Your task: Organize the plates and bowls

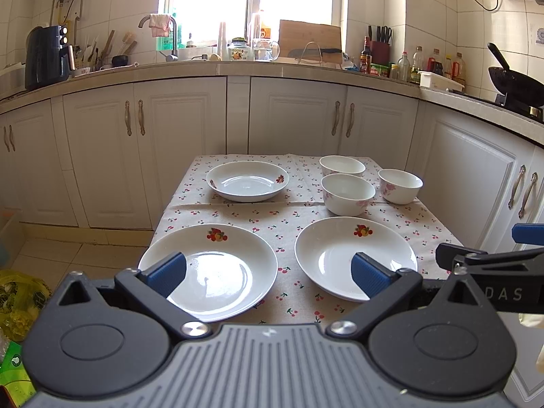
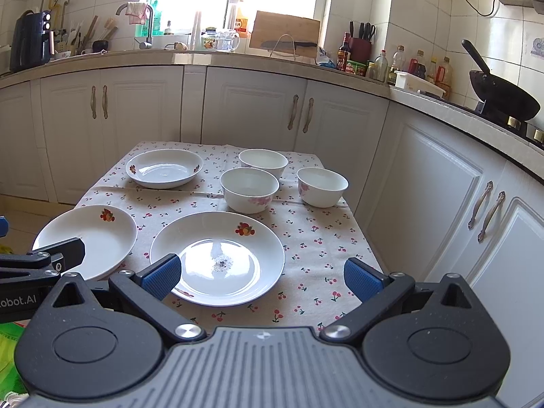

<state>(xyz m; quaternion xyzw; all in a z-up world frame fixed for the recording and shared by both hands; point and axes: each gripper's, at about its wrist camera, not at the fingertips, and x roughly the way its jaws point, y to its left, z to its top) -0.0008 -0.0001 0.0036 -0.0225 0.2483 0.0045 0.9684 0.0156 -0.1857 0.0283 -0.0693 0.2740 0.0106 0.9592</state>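
Plates (image 2: 217, 257) and bowls (image 2: 249, 188) look glazed, slick and breakable, best pinched at the rim, while left gripper (image 1: 268, 273) and right gripper (image 2: 261, 277) hover spread, empty.

My left gripper's (image 1: 268, 273) fingers cover the near rims of both front plates (image 1: 217, 272). The rear bowl (image 1: 341, 165) sits half behind another. Bottle labels (image 2: 343, 55) are too small to read; the wok (image 1: 516, 85) runs off-frame.
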